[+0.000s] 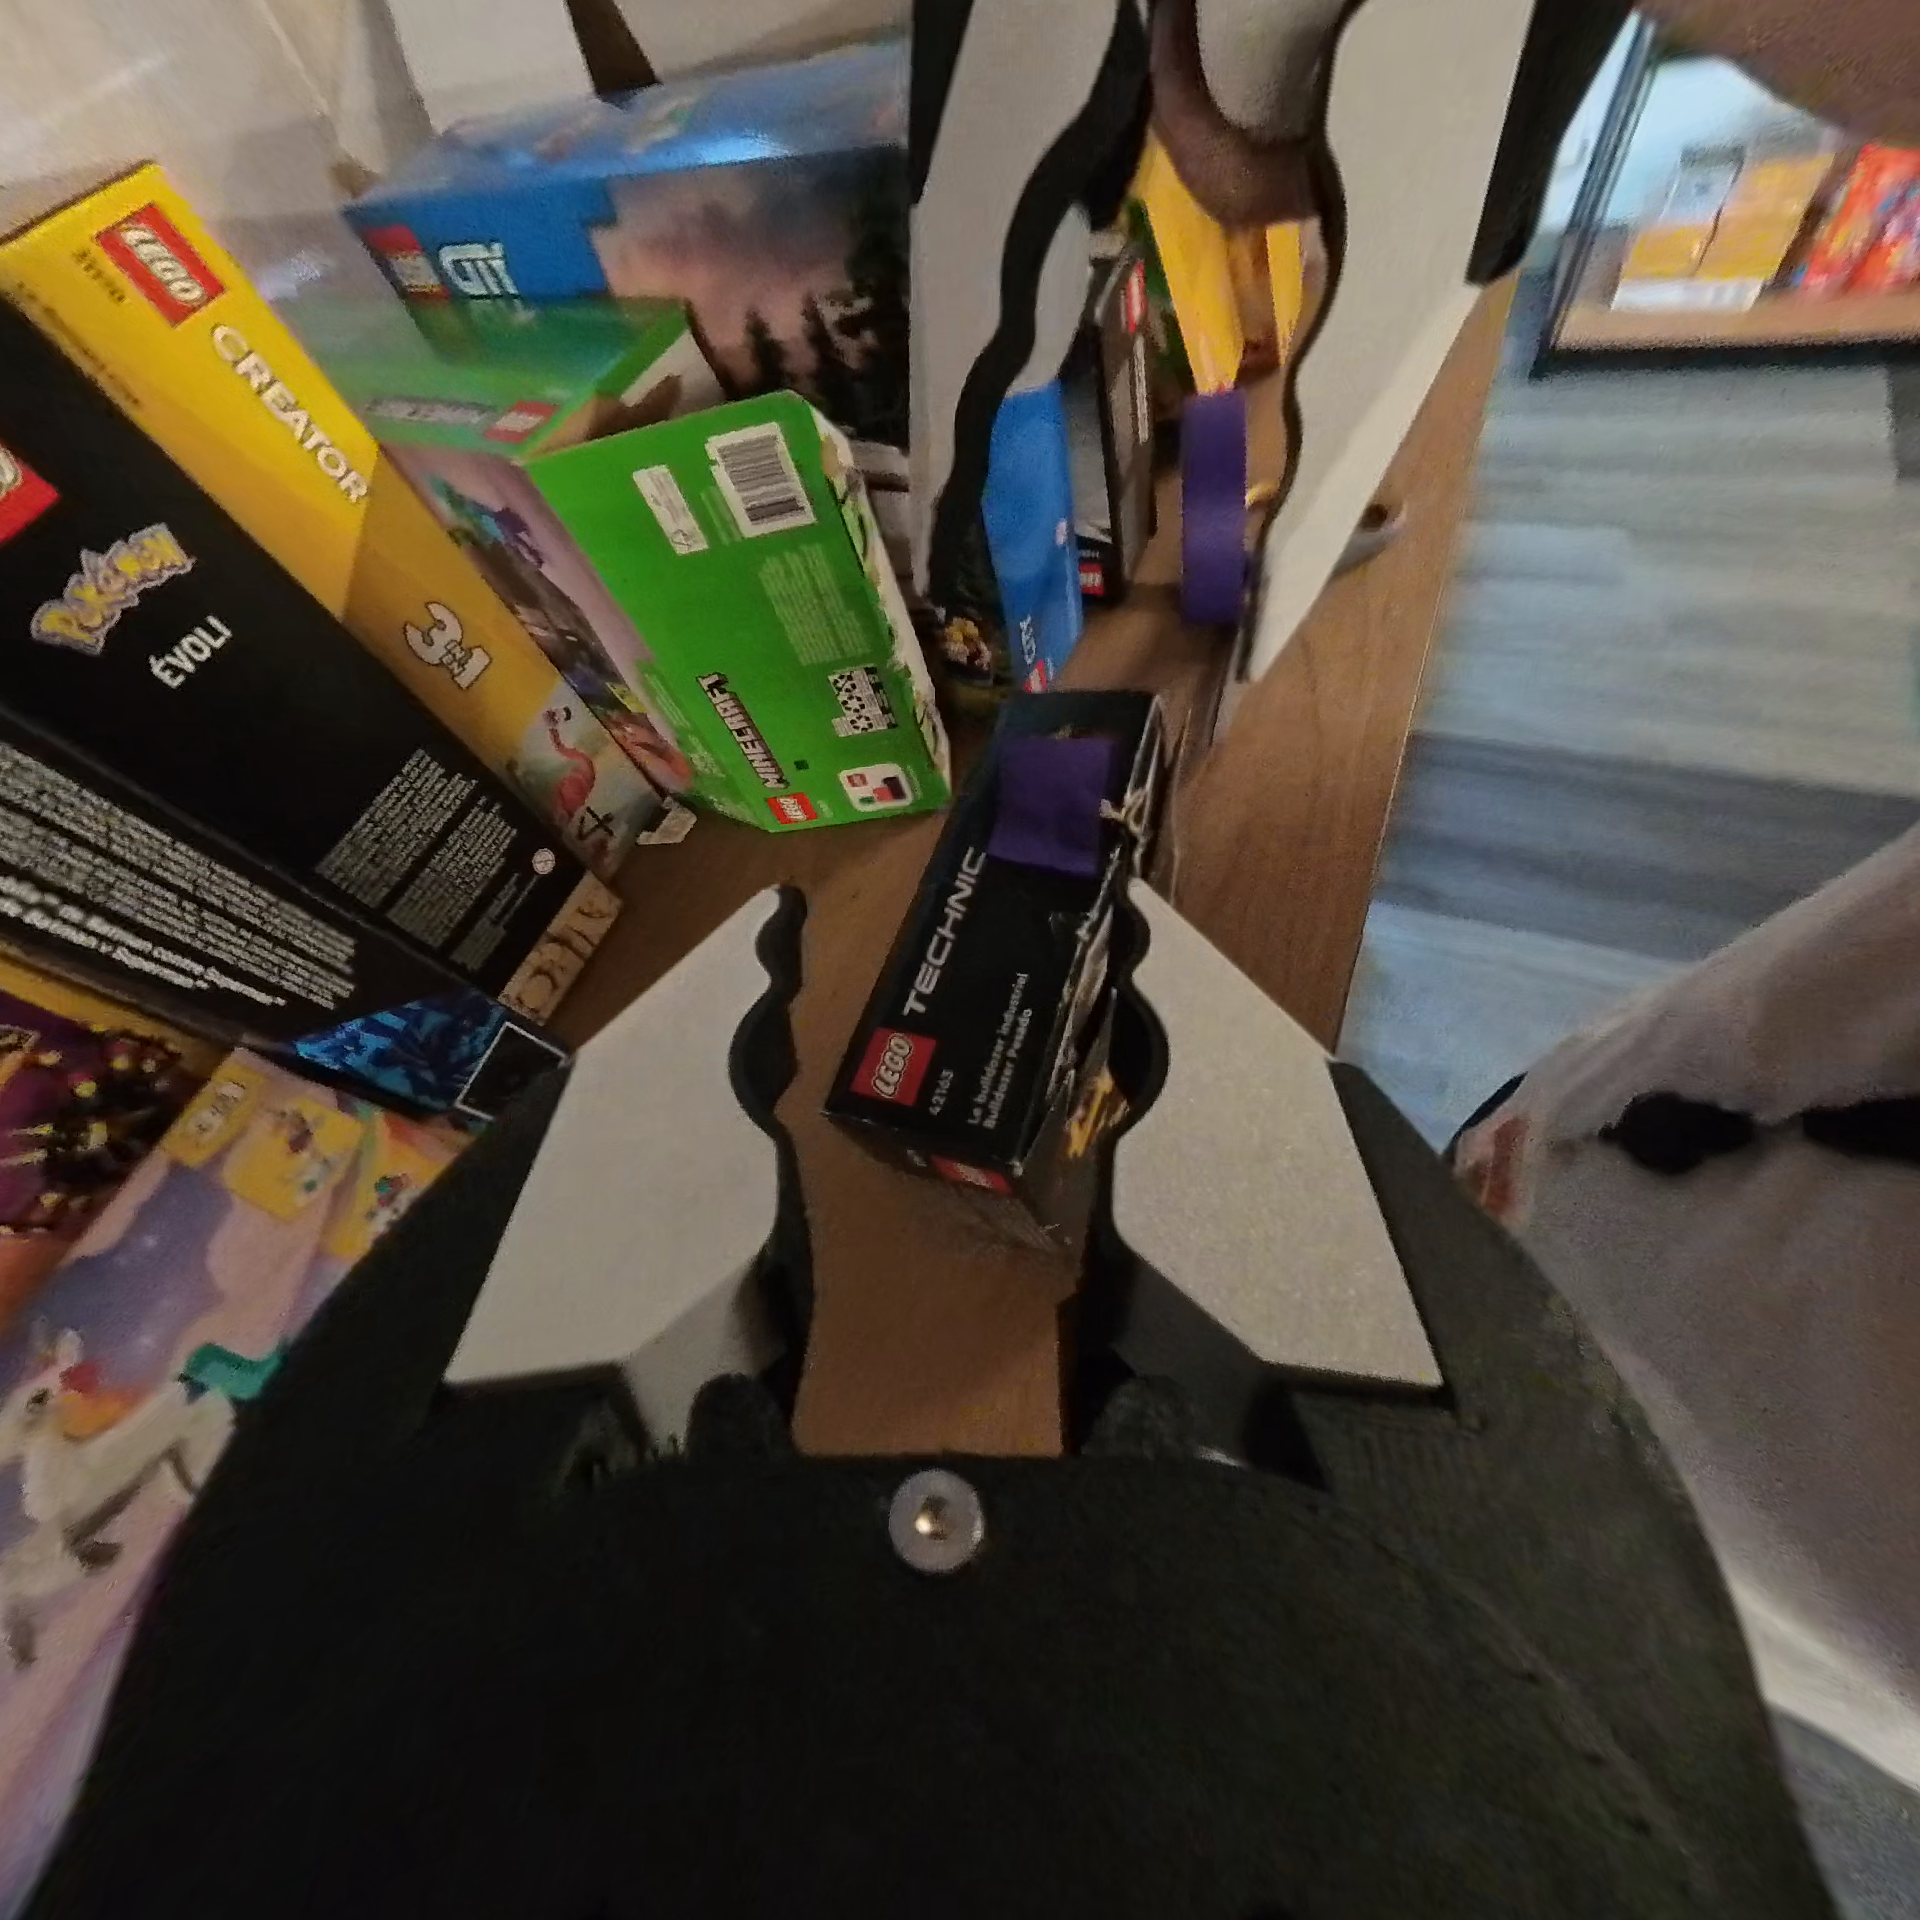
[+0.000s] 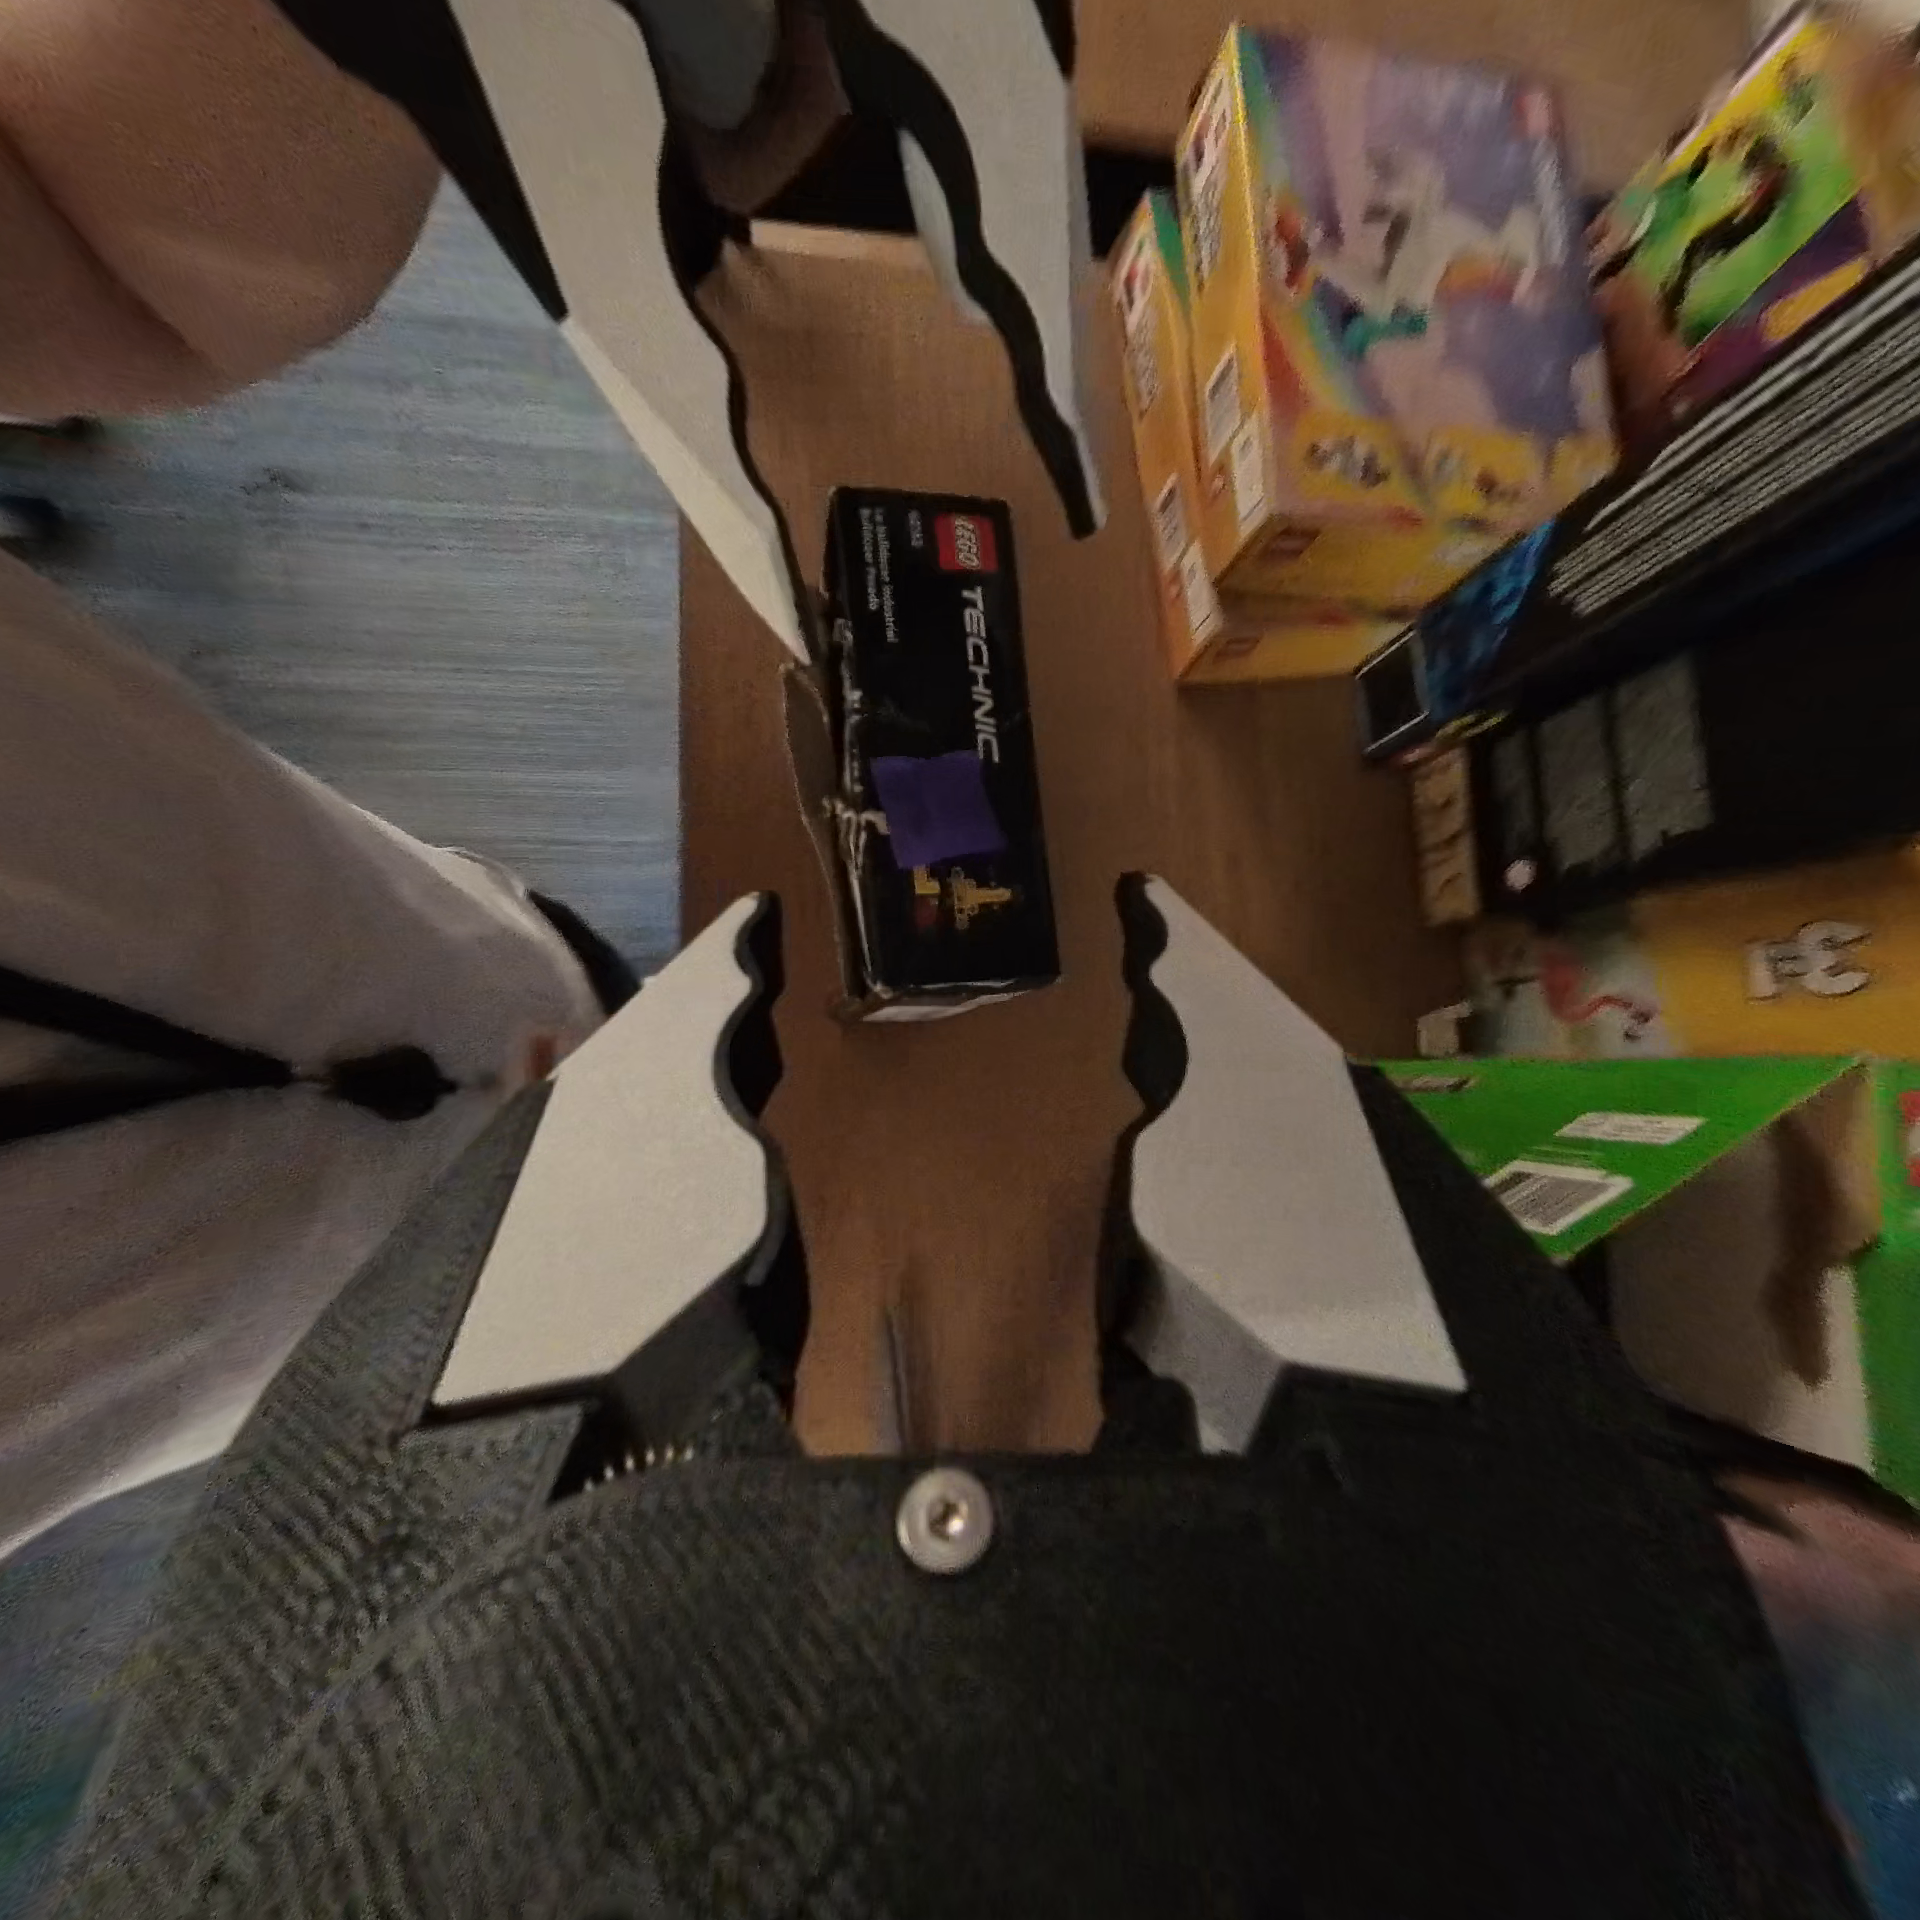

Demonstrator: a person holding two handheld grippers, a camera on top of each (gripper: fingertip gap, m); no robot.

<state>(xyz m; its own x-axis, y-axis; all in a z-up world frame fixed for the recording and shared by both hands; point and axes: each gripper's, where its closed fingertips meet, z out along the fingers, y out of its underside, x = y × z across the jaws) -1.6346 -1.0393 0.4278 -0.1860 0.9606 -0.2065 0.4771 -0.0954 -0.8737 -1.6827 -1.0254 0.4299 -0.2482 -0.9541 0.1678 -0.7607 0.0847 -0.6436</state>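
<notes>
While the small black box [image 1: 987, 997] lies flat on the wooden bench [image 1: 1278, 790], its near end sits between the wide-open fingers of the left tool [image 1: 951, 935], right finger touching its torn side, nothing clamped. It's scuffed cardboard with a purple tape patch [image 1: 1049, 805]. From the far end, the right tool [image 2: 945, 914] hangs just short of it, also spread and empty. Glossy toy boxes [image 1: 727, 613] crowd one side, a purple tape roll [image 1: 1216, 509] beyond.

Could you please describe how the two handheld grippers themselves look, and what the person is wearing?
Each handheld gripper, left gripper and right gripper, has a textured black plastic body, one silver screw, and two flat pale grey fingers with wavy black inner edges. The person wears a white garment with a black drawstring.
</notes>
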